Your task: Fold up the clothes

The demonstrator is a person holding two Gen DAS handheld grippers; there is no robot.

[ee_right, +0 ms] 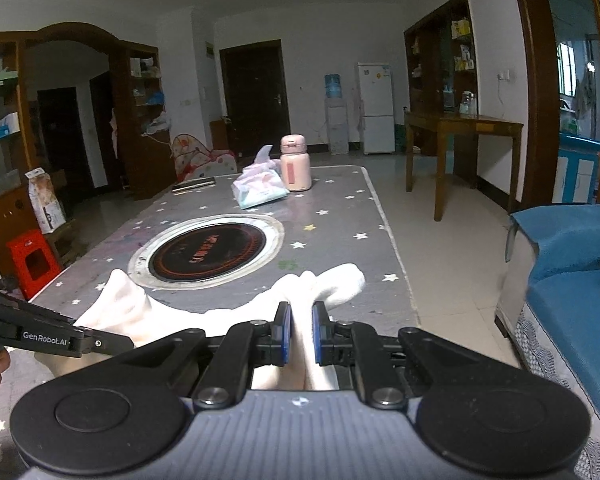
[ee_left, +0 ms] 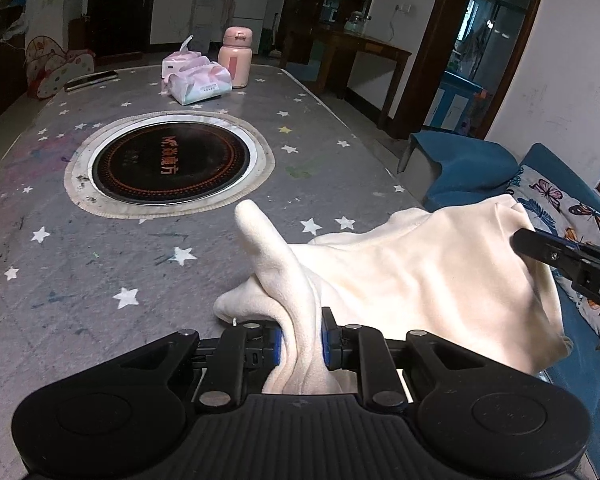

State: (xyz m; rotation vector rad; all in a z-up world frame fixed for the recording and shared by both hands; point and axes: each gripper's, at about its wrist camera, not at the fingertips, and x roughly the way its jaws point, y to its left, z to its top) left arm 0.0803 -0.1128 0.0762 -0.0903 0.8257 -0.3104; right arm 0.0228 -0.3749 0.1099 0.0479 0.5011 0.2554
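Observation:
A cream fleece garment [ee_left: 420, 276] hangs between my two grippers above the near end of the star-patterned grey table [ee_left: 100, 264]. My left gripper [ee_left: 301, 340] is shut on a bunched fold of it, and a tip of cloth sticks up past the fingers. My right gripper [ee_right: 301, 334] is shut on another edge of the garment [ee_right: 324, 284]. The right gripper also shows at the right edge of the left wrist view [ee_left: 568, 260]. The left gripper shows at the left edge of the right wrist view [ee_right: 52, 332].
A round black induction hob [ee_left: 172, 164] is set into the table's middle. Tissue packs [ee_left: 200, 82], a pink bottle [ee_left: 236, 58] and a remote [ee_left: 92, 79] lie at the far end. A blue sofa [ee_right: 572, 288] stands to the right, a red stool [ee_right: 32, 260] to the left.

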